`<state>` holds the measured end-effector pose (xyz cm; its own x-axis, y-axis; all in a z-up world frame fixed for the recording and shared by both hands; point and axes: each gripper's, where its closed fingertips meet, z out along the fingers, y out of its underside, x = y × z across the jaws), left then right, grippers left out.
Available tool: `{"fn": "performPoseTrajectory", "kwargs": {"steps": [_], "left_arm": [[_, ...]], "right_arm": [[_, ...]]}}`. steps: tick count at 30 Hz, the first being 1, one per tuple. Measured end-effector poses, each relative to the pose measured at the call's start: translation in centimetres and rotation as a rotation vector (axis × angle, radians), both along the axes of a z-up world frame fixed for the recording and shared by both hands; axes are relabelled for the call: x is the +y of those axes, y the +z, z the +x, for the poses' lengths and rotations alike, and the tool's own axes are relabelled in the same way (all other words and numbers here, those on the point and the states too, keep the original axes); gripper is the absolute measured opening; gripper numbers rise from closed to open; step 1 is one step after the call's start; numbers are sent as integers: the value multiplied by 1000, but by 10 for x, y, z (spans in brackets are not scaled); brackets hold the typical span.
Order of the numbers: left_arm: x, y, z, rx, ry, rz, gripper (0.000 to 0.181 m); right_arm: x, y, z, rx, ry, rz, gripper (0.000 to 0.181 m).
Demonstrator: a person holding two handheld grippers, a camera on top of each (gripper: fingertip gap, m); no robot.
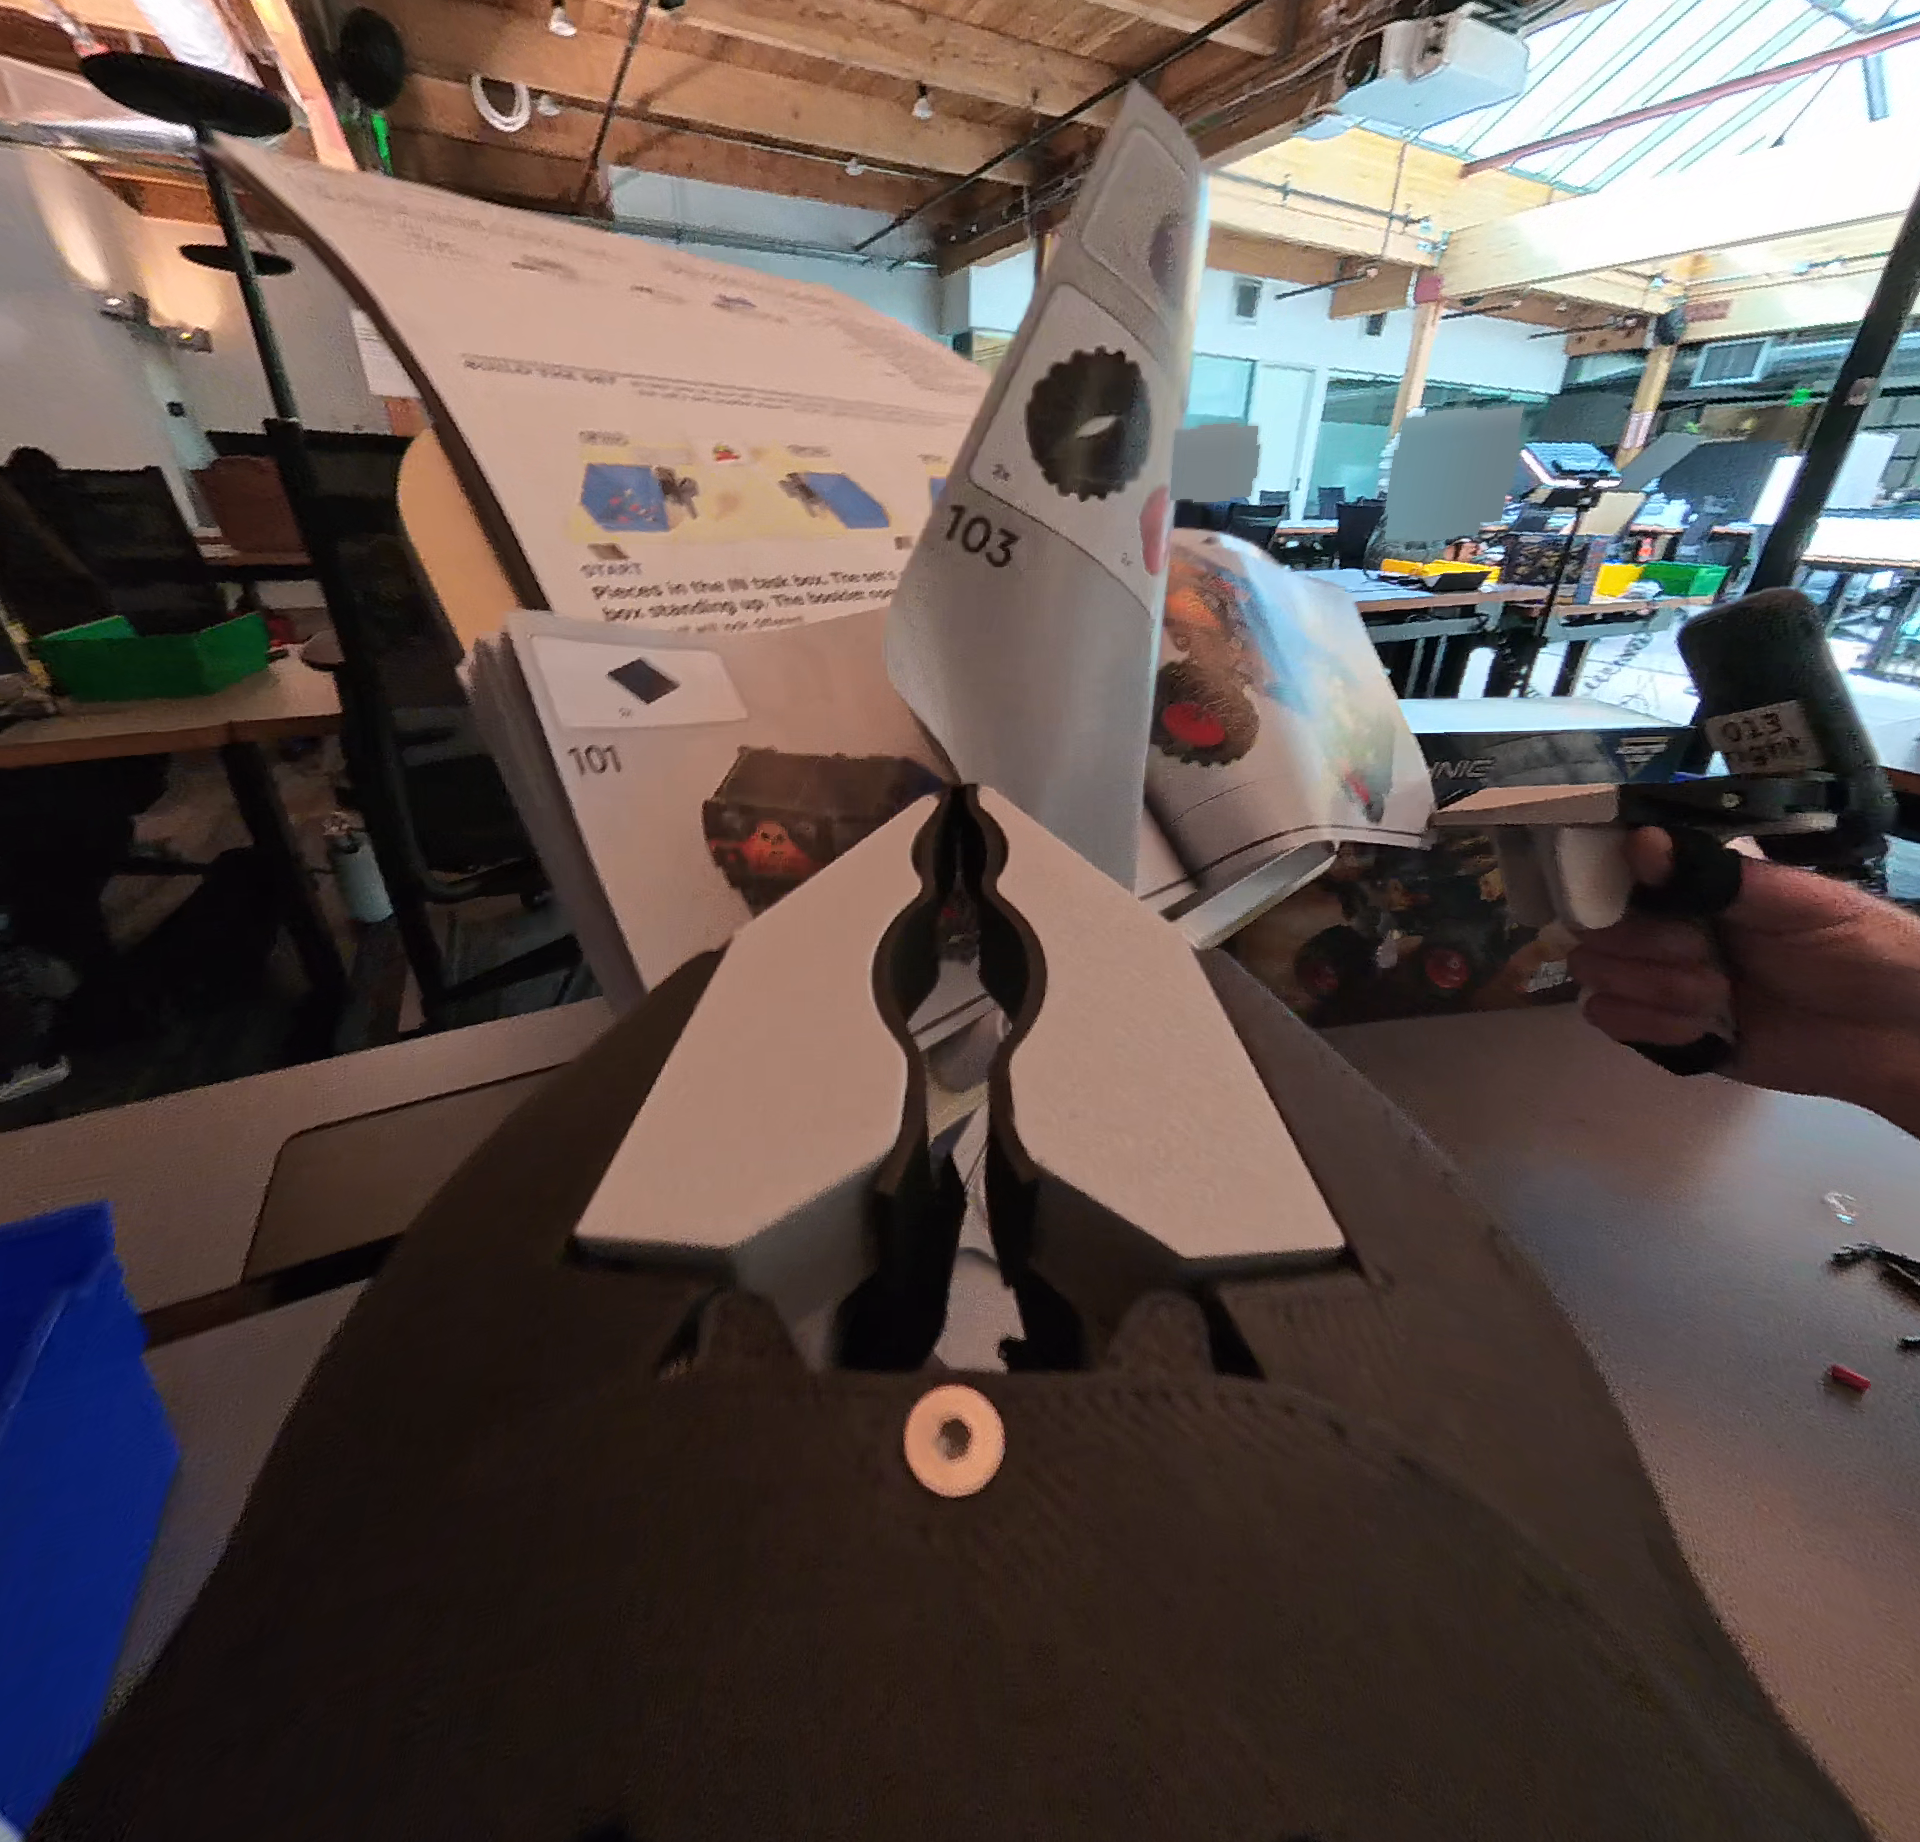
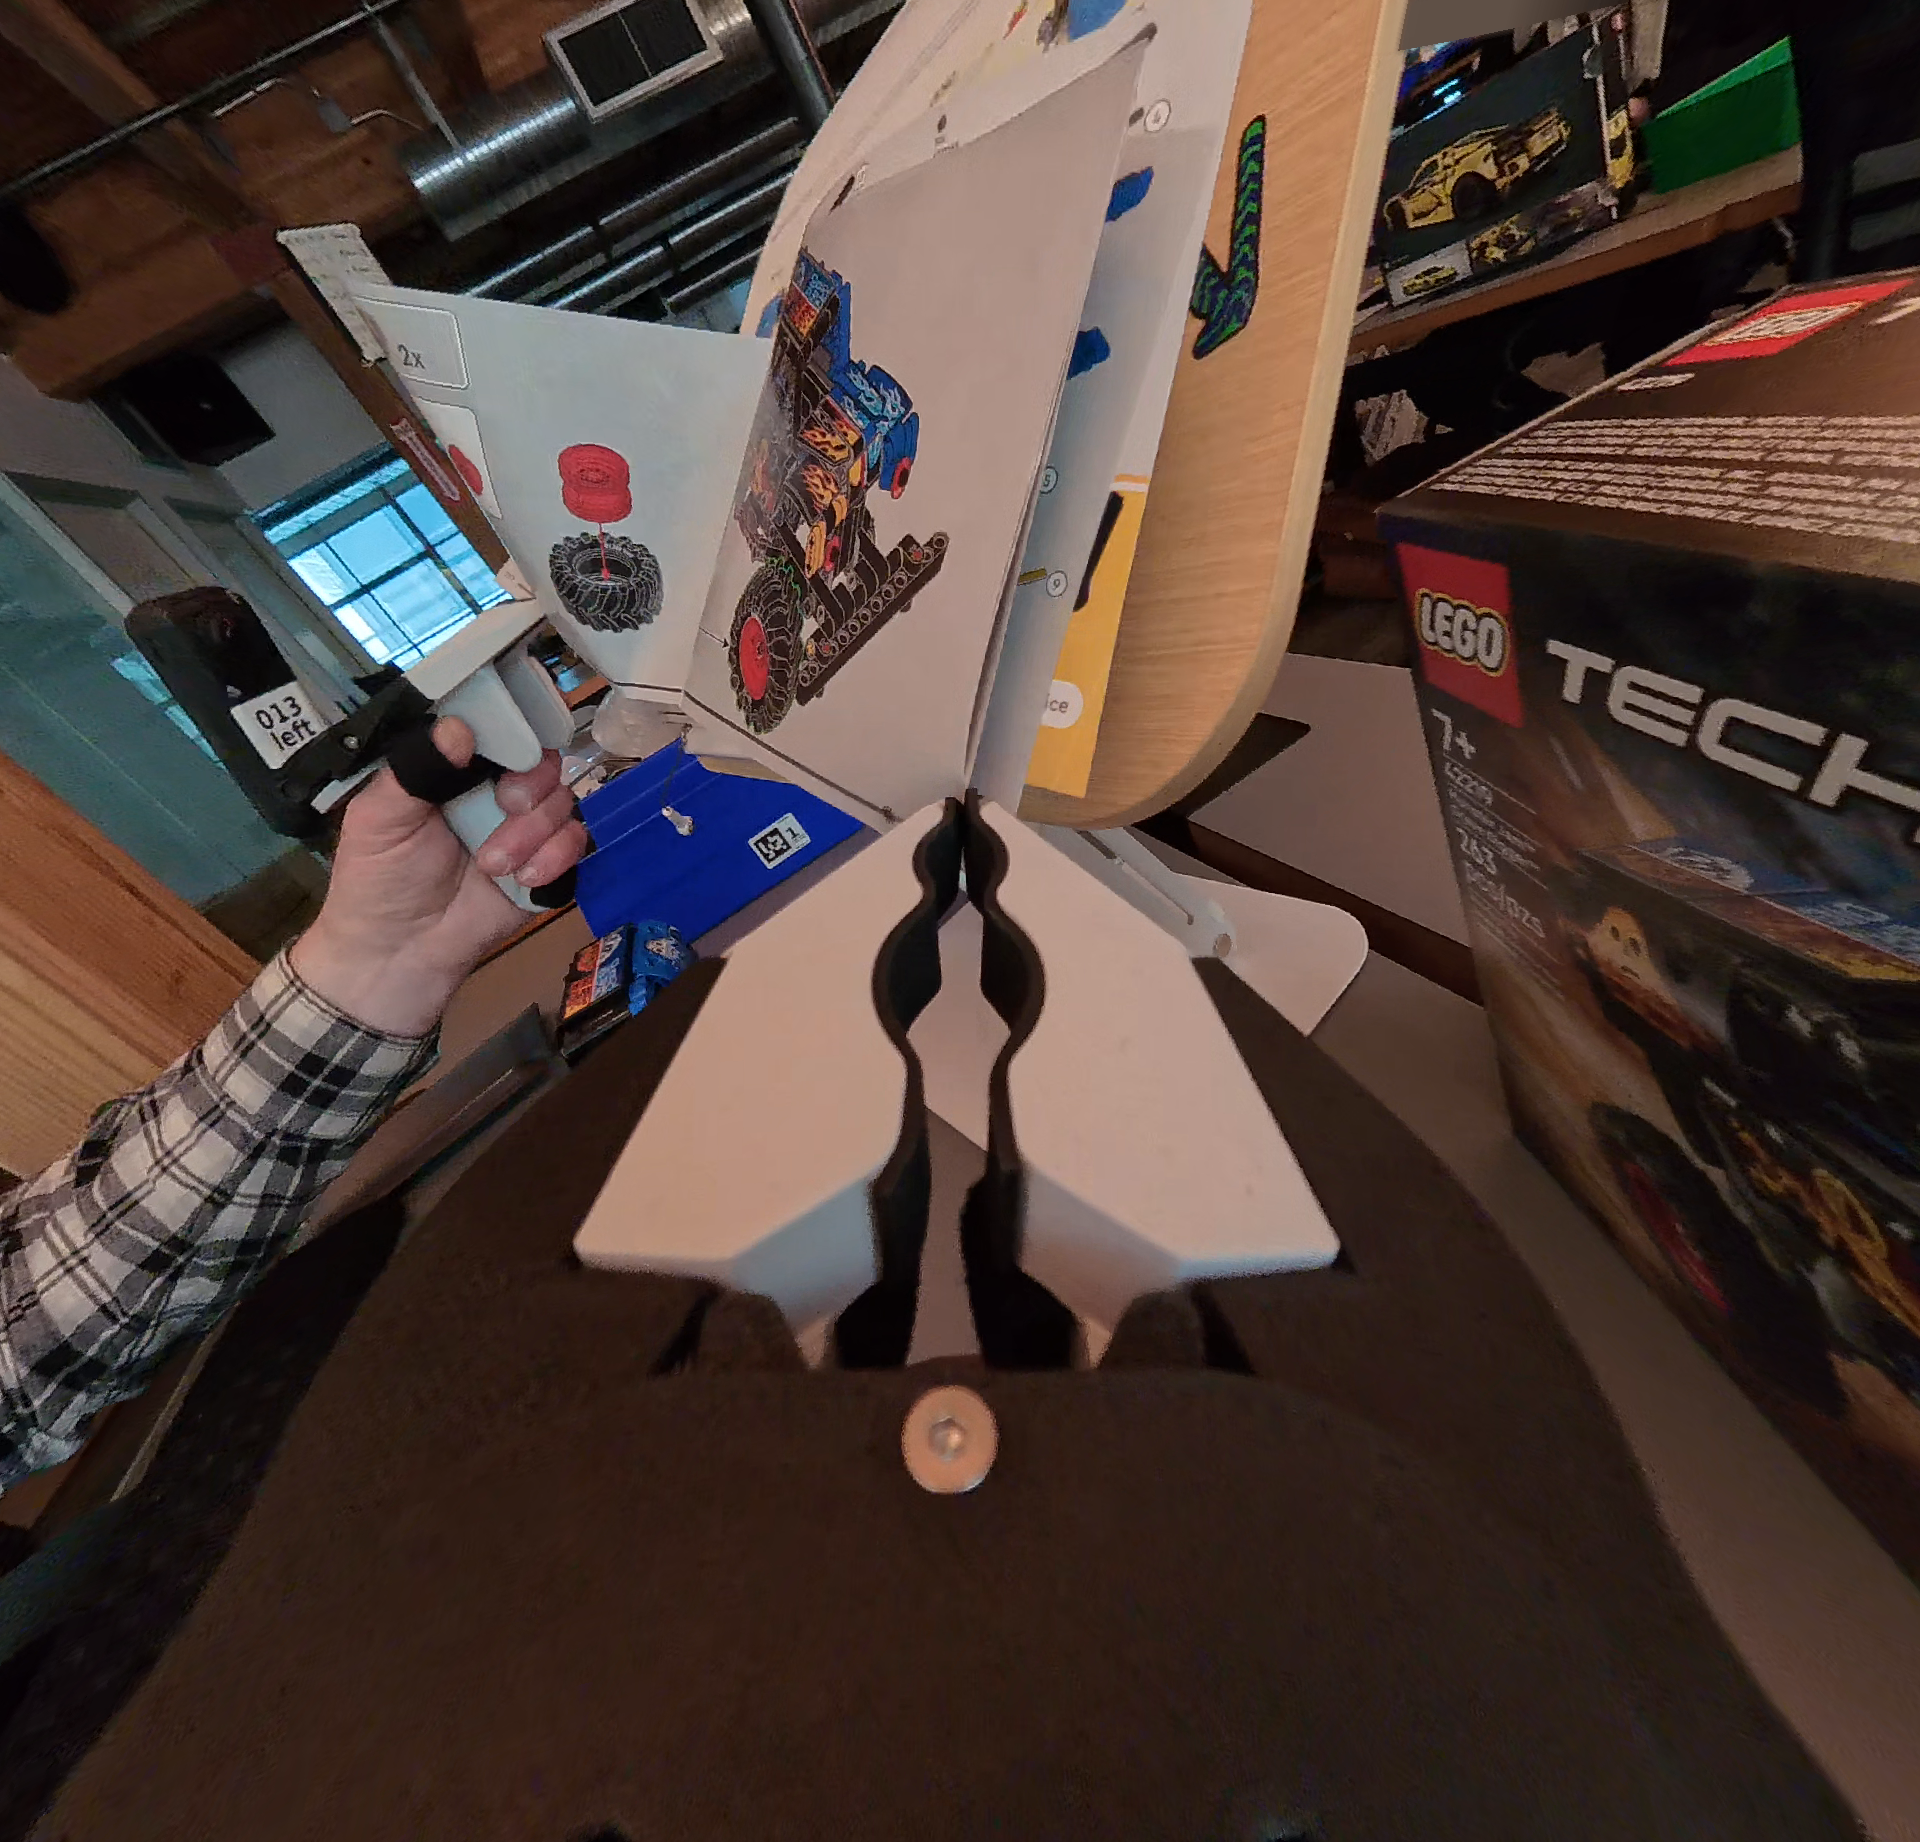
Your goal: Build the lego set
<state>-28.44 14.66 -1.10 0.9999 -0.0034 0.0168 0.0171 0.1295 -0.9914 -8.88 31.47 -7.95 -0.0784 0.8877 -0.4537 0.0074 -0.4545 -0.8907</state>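
green bin (image 1: 145, 654) sat far left of left gripper, ceiling projector (image 1: 1439, 67) hung upper right, round duct (image 2: 582, 119) ran overhead

The booklet (image 2: 914, 462) and its board (image 2: 1236, 390) blocked my way ahead; the box (image 2: 1683, 857) walled my right, the blue bin (image 1: 62, 1460) my left. Bare table (image 1: 1621, 1221) between stayed passable.

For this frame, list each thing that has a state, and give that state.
left claw: shut on a booklet page
right claw: shut on a booklet page
instruction booklet: open, propped upright, pages mid-turn
lifted page: curled upward, off the stack
set box: standing upright on the table
blue bin: on the table, contents not visible
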Motion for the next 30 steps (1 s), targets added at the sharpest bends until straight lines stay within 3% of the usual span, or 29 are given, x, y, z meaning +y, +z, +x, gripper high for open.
{"fn": "performPoseTrajectory", "kwargs": {"steps": [11, 15, 18, 21, 26, 30], "left_arm": [[-12, -34, -18, -64, 91, -82, 0], [-30, -24, -37, -21, 274, -60, 15], [-42, 5, -25, 221, 414, -24, 20], [-21, 27, 43, 555, 311, -24, 16], [51, 6, 134, 996, 95, -161, 29], [99, -26, 165, 1187, -2, -292, 34]], "right_arm": [[7, -6, 1, -25, -28, 8, 0], [6, -7, 1, -21, -19, 2, 0], [3, -5, 0, -5, -2, -6, 0], [0, -2, 0, 13, 17, -18, 0], [-10, 9, 3, 78, 88, -57, 0], [-12, 17, 7, 112, 113, -71, 0]]}}
